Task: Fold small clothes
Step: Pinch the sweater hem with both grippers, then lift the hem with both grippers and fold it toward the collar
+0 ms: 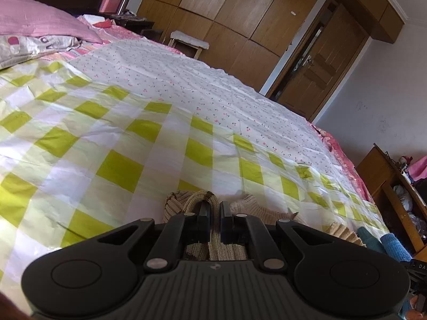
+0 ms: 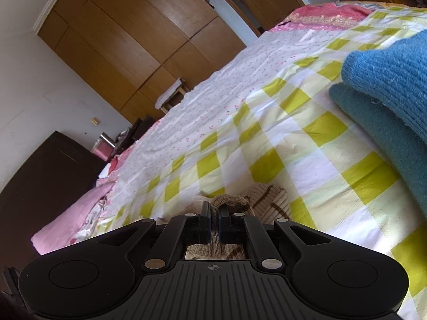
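Ahead of both grippers the checked bedspread [image 1: 120, 144] lies flat and bare, giving wide room forward and to the left. To the right, stacked blue knitted garments [image 2: 395, 80] rise close beside the right gripper [image 2: 214, 210] and block that side. Pink pillows [image 1: 40, 24] bound the far end, well apart.

The bed [image 1: 112, 122], under a checked sheet, carries a beige knit garment [image 1: 248, 208], blue knits [image 2: 387, 85], and perhaps pillows [image 1: 40, 24] far off.
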Tool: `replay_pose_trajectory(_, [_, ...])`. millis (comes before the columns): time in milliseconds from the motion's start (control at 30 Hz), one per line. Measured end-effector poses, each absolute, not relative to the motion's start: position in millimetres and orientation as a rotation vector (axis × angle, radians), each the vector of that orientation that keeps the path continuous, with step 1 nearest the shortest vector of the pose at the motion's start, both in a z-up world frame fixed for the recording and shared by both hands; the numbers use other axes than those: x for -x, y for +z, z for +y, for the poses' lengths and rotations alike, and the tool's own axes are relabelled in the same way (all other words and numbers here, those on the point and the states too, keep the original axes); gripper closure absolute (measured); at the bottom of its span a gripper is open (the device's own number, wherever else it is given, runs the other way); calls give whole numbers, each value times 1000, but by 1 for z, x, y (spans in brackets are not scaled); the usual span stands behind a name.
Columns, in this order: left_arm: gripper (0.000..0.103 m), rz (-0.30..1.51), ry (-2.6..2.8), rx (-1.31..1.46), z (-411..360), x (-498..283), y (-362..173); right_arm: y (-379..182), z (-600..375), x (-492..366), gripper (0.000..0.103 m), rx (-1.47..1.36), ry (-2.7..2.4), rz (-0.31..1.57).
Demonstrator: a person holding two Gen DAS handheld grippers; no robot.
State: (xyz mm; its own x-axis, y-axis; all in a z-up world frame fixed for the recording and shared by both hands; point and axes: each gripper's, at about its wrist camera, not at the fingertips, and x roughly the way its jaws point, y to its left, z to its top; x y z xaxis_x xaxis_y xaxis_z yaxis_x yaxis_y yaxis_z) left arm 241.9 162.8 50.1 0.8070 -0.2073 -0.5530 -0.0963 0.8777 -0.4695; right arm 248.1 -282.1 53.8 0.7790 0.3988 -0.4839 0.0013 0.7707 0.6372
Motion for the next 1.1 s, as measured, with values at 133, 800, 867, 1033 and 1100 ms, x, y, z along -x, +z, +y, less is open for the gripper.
replay_pose_trajectory(133, [89,671,-39,527,165,-254,33,33,-287,-260,93,-690,197,704])
replay_pose_trajectory(800, [75,581,64,538,171,-236,44,33,-280,-242,73,-552,168,674])
replay_pose_trajectory(867, [75,589,52,481,164,-227,44,33,-278,-237,73,-512,169,680])
replay_pose_trajectory(1033, [75,629,32,321,143,-201,33,22,-269,-228,73,-389,151,724])
replay_pose_trajectory(1100, [75,661,31,274,136,-196,23,15,-267,-228,73,-359,130,749])
